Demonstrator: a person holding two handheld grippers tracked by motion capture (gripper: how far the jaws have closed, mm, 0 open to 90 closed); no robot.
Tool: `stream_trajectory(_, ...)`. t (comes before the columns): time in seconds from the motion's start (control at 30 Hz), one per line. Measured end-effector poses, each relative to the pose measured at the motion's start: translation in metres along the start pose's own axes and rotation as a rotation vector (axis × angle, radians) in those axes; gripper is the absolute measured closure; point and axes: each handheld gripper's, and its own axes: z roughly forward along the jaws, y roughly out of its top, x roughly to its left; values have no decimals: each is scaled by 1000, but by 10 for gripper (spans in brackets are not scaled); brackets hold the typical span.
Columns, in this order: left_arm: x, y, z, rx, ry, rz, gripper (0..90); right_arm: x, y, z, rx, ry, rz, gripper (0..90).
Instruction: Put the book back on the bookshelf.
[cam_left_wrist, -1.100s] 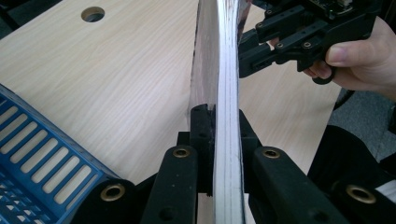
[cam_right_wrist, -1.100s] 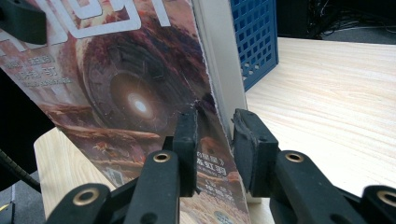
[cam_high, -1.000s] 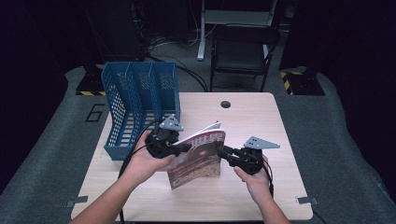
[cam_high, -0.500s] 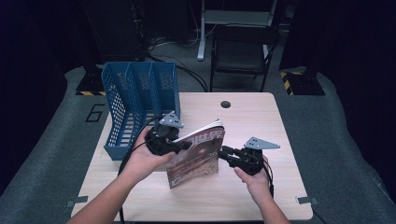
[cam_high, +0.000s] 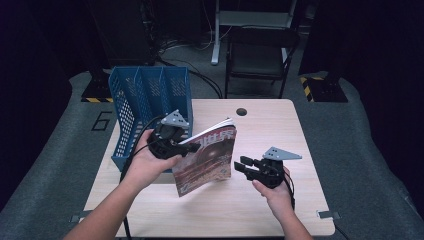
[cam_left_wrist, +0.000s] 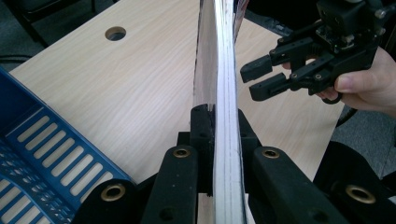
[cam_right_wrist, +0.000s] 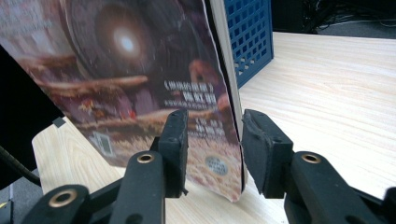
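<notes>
Left gripper (cam_high: 192, 146) jaws pinch the magazine (cam_high: 207, 155) upright above the table (cam_high: 300, 210), beside the blue file rack (cam_high: 145, 100). Right gripper (cam_high: 239, 165) jaws, just opening, stand clear. The single edge grip risks sagging or slipping.

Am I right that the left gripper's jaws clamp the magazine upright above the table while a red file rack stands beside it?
Nearly. The file rack is blue, not red, as the high view shows. The rest holds: the left gripper has its jaws clamped on the magazine, held upright above the table, with the rack beside it.
</notes>
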Motion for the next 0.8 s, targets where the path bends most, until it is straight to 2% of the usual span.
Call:
stream_trajectory(0.3, 2, 6, -6, -3, 4, -4, 840, 5, -14, -9, 50, -23, -21, 502)
stream_trajectory(0.5, 4, 8, -5, -3, 7, -8, 839, 3, -30, -5, 55, -39, -19, 466)
stream_trajectory(0.63, 5, 10, -5, -8, 6, -17, 840, 5, -37, 2, 114, -77, -83, 450)
stream_trajectory(0.8, 6, 14, -7, -13, 11, -20, 840, 7, -44, 7, 137, -97, -108, 430)
